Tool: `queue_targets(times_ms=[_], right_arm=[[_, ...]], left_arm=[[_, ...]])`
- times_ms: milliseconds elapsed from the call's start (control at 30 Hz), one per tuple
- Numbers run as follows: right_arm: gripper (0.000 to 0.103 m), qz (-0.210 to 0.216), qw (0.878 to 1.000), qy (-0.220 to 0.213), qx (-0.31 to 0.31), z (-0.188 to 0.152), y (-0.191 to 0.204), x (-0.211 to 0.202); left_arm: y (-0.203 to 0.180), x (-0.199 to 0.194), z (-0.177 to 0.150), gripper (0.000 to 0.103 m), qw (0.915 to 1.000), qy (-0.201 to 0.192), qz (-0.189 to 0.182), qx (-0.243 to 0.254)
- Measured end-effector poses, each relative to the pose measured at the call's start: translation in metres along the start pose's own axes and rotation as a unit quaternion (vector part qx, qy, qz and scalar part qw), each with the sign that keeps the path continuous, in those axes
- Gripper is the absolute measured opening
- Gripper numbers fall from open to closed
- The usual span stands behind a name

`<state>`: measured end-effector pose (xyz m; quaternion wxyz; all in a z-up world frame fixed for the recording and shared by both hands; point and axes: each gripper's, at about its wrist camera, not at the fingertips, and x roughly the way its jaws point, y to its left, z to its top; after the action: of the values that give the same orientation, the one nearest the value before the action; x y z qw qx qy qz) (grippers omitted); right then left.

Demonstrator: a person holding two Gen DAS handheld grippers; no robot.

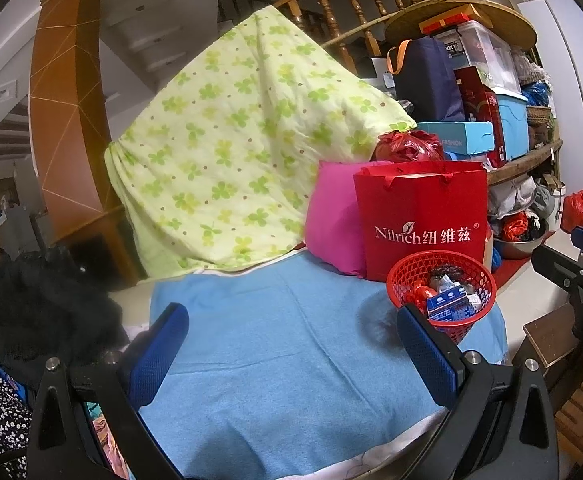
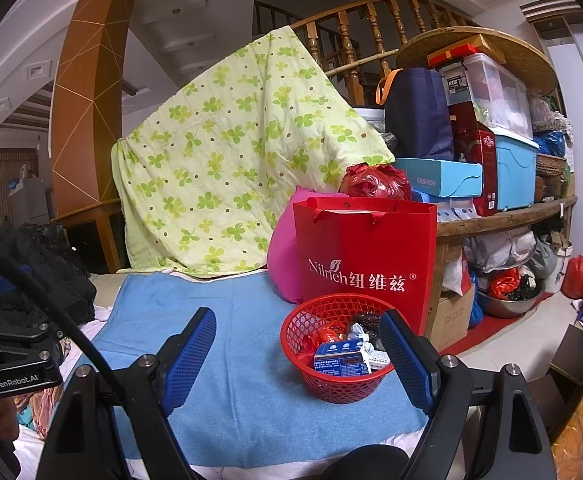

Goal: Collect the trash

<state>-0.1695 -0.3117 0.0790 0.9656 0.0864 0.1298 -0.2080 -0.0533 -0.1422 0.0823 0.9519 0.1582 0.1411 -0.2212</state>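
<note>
- Holding both claws level over the blue towel (image 2: pixel 251 320), we see our left claw (image 1: pixel 291 336) with its blue pads spread wide and nothing between them; the bare towel shows in the gap.
- Our right claw (image 2: pixel 297 340) is likewise spread, gripping nothing; its right pad stands in front of the near rim of the red basket (image 2: pixel 333 384), though we cannot tell whether it touches the rim.
- The red basket sits on the towel's right part, just in front of the red paper bag (image 2: pixel 365 248); in the left wrist view the same basket (image 1: pixel 411 276) lies just beyond our left claw's right pad.
- The trash lies inside the basket: a blue and white carton (image 2: pixel 341 358), a crumpled red wrapper (image 2: pixel 327 334), some white paper and a dark clump; the towel around the basket is bare.
- Behind the red paper bag a pink cushion (image 2: pixel 283 256) leans, and a tied red plastic bag (image 2: pixel 375 182) shows above the bag's top edge.
- A green clover-print quilt (image 2: pixel 231 168) hangs from the wooden stair rail (image 2: pixel 371 20) down to the towel's far edge.
- To the right a wooden shelf (image 2: pixel 503 216) carries boxes and bins; to the left a heap of black cloth (image 1: pixel 39 304) lies beside the towel.
- At the left edge of the right wrist view part of the other claw's black body is in sight.
</note>
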Motion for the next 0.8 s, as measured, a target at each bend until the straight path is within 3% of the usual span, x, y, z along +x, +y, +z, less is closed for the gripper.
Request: queue_targets(times_ms=[800], right_arm=[[0.086,0.0,1.0,0.002,-0.001,-0.006,0.003,0.006]], left_arm=[[0.011,0.002,-0.007,0.103,0.9999,0.004,-0.008,0.01]])
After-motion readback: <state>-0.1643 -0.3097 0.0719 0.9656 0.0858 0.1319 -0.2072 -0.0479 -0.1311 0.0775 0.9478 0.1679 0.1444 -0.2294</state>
